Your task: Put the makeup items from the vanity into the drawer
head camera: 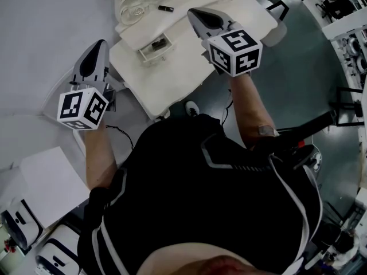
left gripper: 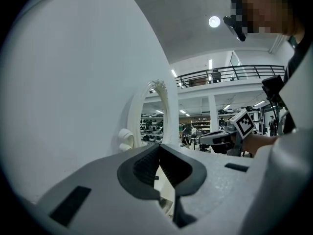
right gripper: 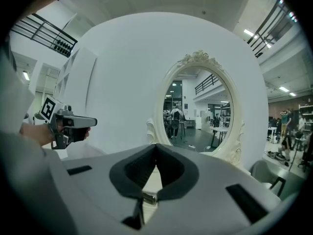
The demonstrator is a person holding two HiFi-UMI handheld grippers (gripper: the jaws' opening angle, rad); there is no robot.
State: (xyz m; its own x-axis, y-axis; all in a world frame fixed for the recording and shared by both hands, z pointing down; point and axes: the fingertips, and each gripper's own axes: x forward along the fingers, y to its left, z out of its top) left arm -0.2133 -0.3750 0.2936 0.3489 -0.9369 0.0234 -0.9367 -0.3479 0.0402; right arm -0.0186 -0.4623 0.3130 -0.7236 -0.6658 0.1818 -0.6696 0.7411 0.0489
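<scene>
The white vanity (head camera: 178, 76) stands ahead of me, with its oval mirror (right gripper: 200, 106) at the back. A small open drawer (head camera: 156, 46) in its top holds a few dark items. One short dark tube (head camera: 166, 8) lies near the mirror base. My left gripper (head camera: 102, 42) hovers off the vanity's left edge, shut and empty (left gripper: 159, 146). My right gripper (head camera: 191, 10) hangs above the vanity's right part, close to the tube, jaws shut with nothing between them (right gripper: 156, 145). Each gripper view shows the other gripper off to one side.
The person's torso fills the lower middle of the head view. A white sheet (head camera: 46, 182) and equipment cases (head camera: 23, 225) lie on the floor at lower left. A chair (head camera: 276, 13) stands right of the vanity. A curved white wall (left gripper: 73, 82) is on the left.
</scene>
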